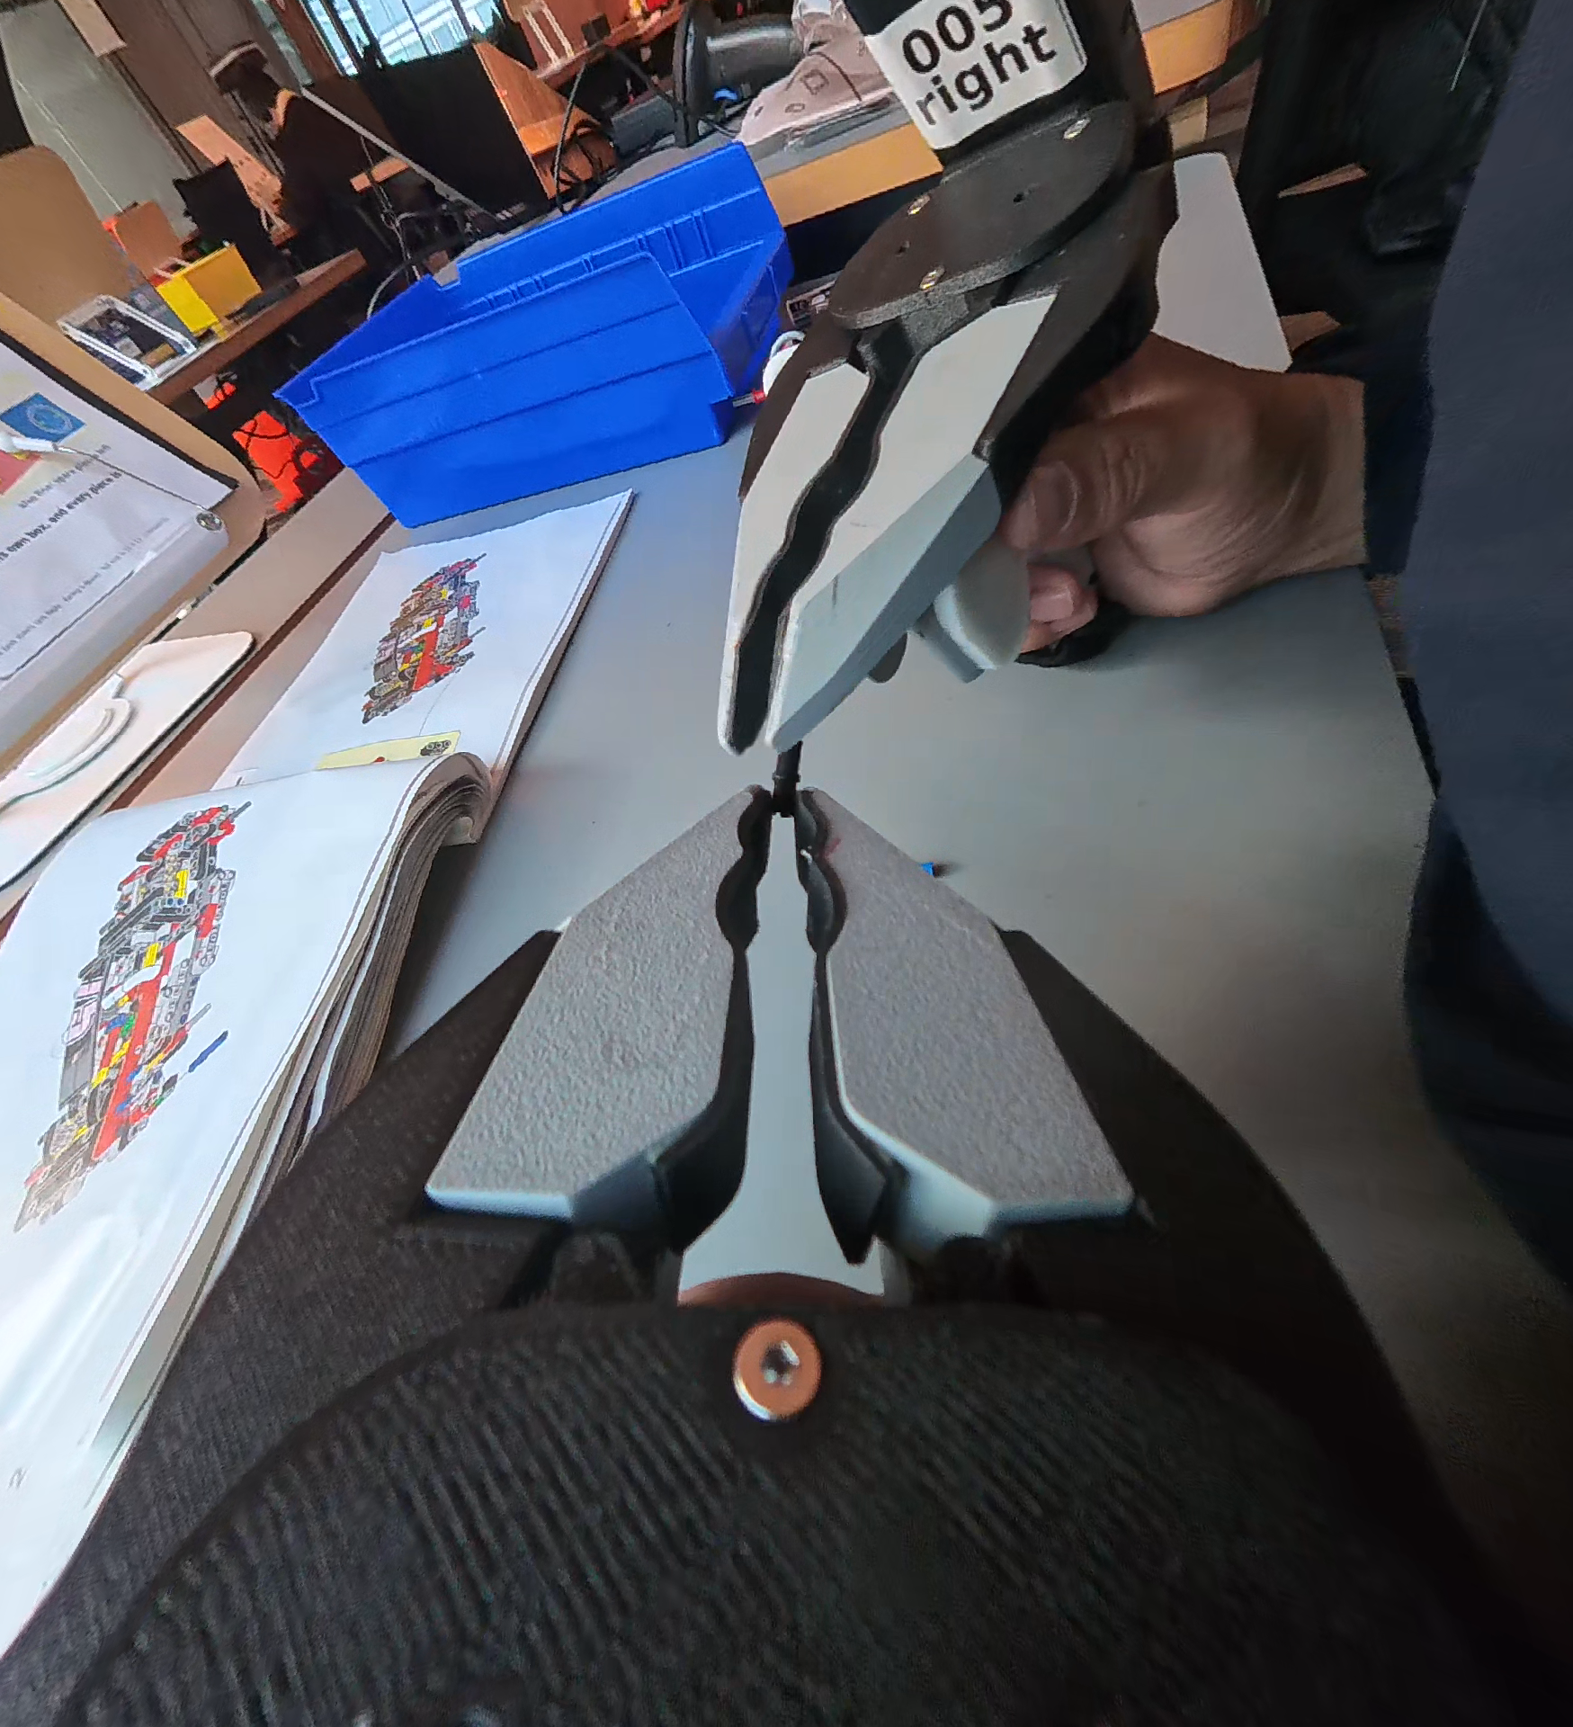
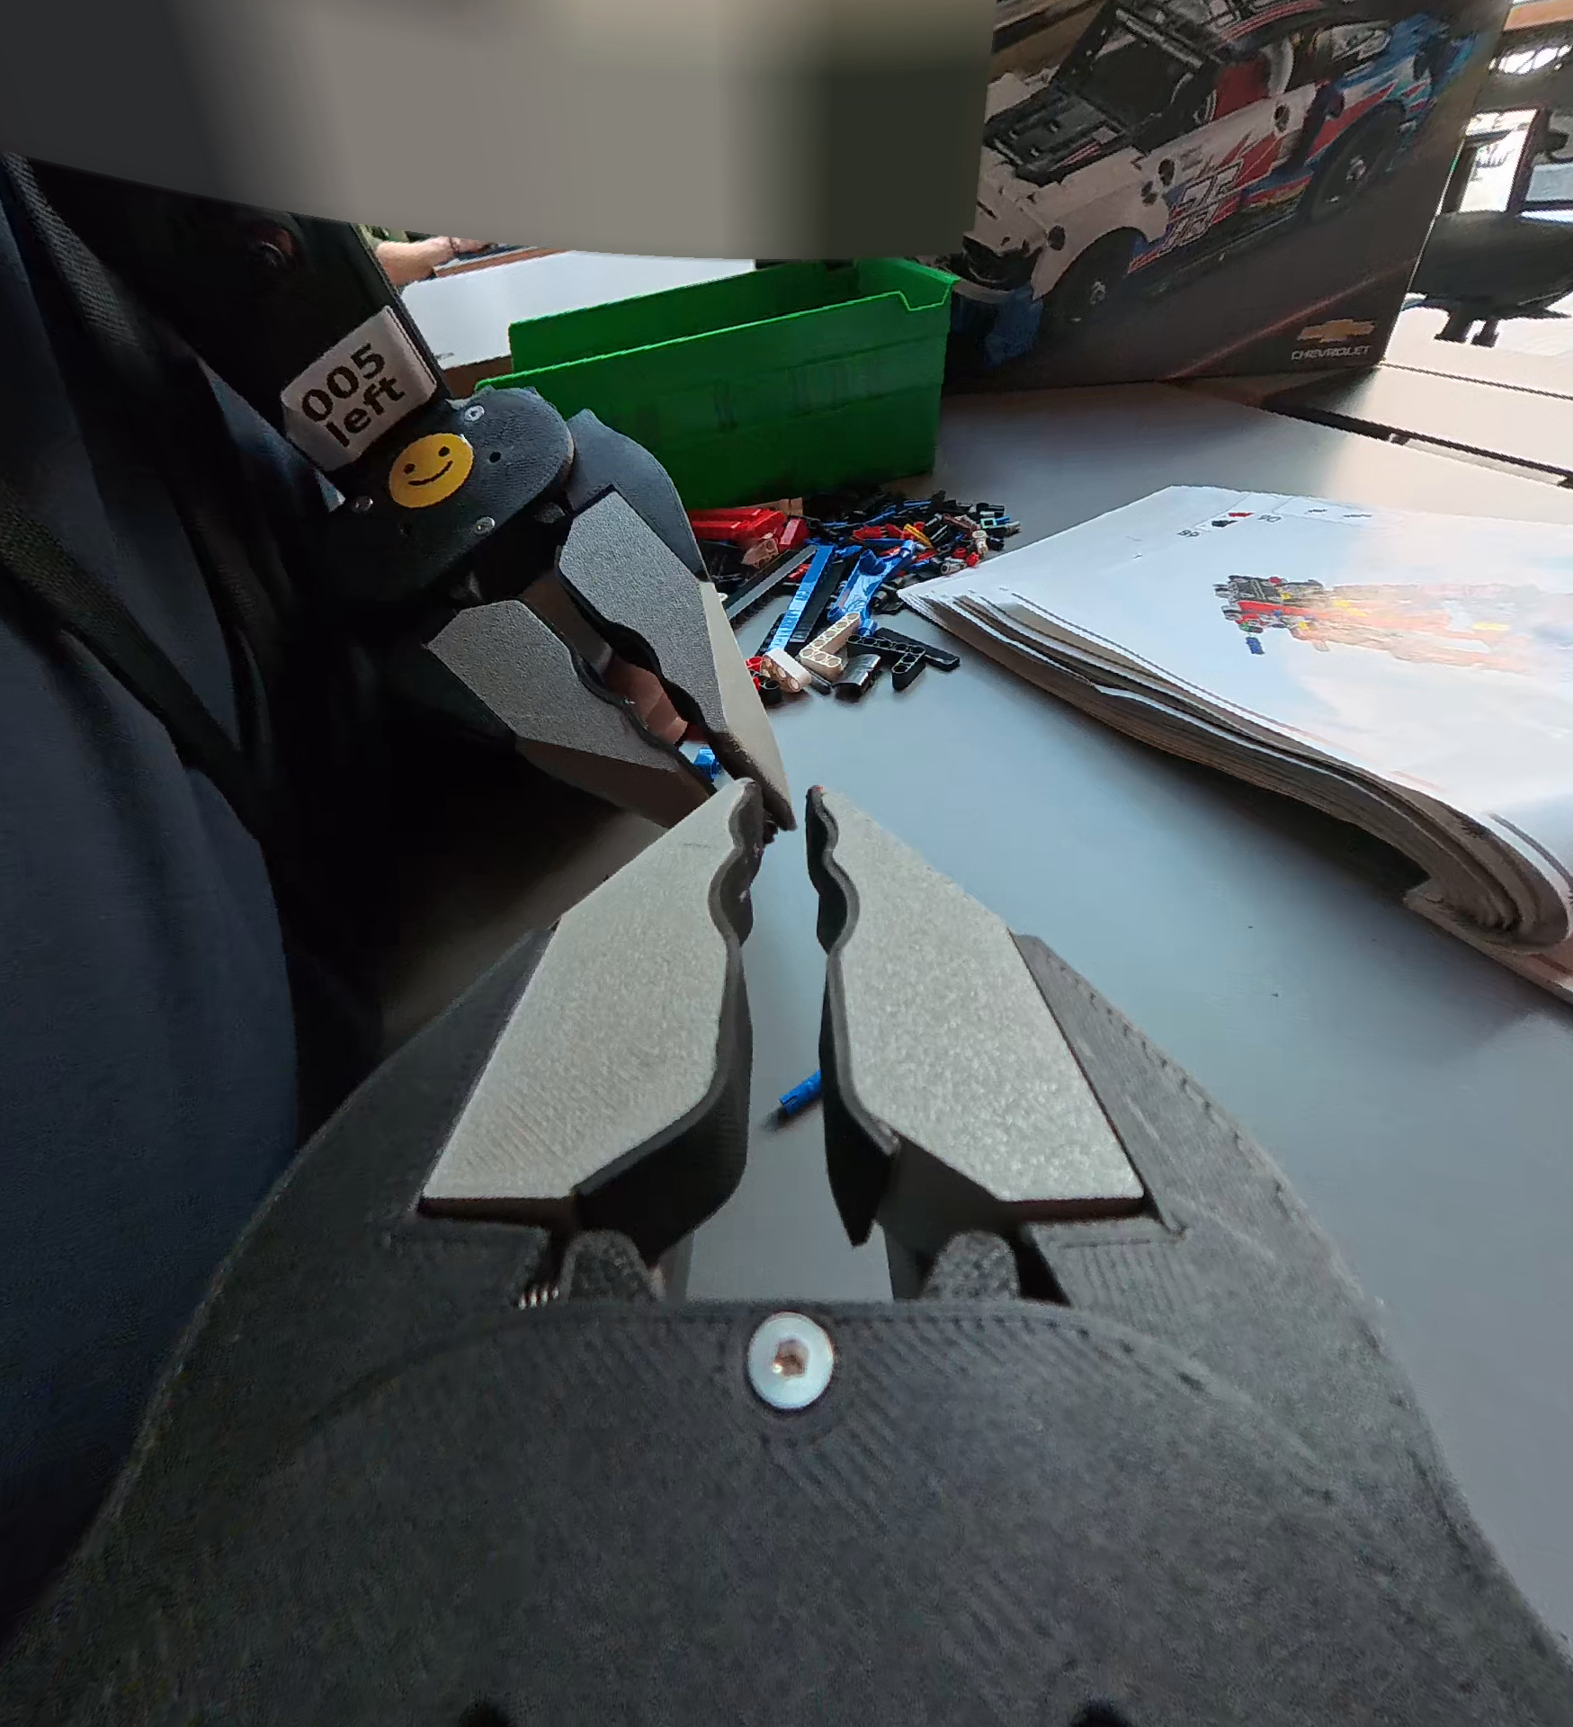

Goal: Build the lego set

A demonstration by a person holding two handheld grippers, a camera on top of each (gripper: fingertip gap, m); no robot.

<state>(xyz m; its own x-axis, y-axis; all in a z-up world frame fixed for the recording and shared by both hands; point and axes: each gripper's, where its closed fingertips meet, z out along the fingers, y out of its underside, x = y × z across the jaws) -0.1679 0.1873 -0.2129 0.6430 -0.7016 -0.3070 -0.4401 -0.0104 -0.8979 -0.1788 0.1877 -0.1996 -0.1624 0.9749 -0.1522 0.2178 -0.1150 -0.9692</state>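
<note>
A black pin [image 1: 784,780] stands pinched at the very tips of the left gripper [image 1: 780,806], above the grey table [image 1: 1137,794]. The left fingers [image 1: 651,981] are clenched on its lower end. Its upper end reaches the tips of the right gripper [image 1: 764,743], which comes down from above, held by a hand [image 1: 1193,486]. In the right wrist view a narrow gap of table shows between the right gripper's [image 2: 780,808] fingertips, and the left gripper's tip lies against the left one, so the right jaws stand slightly parted and I cannot tell whether they press on the pin.

A small blue pin [image 2: 799,1093] lies on the table under the two grippers. An open manual [image 1: 231,934] lies to the left gripper's left, its thick page edge near the fingers (the table between is bare). Beyond it sits a blue bin [image 1: 558,355]. In the right wrist view a pile of loose parts [image 2: 857,589] lies ahead, before a green bin [image 2: 745,374] and a car box [image 2: 1231,187]. The person's dark clothing closes in the near side; the table past the grippers lies open
</note>
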